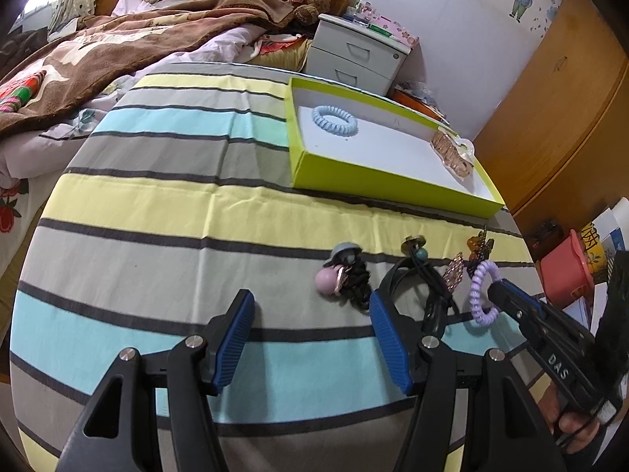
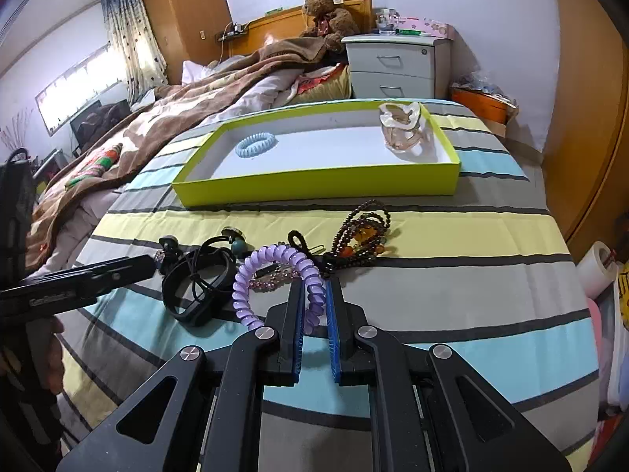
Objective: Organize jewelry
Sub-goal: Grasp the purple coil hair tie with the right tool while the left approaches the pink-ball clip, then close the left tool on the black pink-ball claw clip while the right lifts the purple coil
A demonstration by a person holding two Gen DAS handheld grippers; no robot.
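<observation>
Striped bedspread (image 2: 452,228), purple spiral hair tie (image 2: 275,259) pinched in right gripper (image 2: 314,295) jaws, left gripper (image 1: 310,314) jaws released over cloth

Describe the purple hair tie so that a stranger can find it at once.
On the striped bedsheet, in front of the green box, lies a pile of accessories. The purple spiral hair tie is there, clamped in the right gripper. The only other spiral tie is blue, inside the box.

Purple spiral hair tie (image 2: 275,287) pinched on one side between blue pads, lifted and tilted above striped cloth. Green tray (image 2: 314,187) with white floor holds blue spiral tie (image 2: 256,144) at left, beige clip (image 2: 405,129) at right. Brown bead bracelet (image 2: 363,232) and black band (image 2: 196,291) lie on cloth.
</observation>
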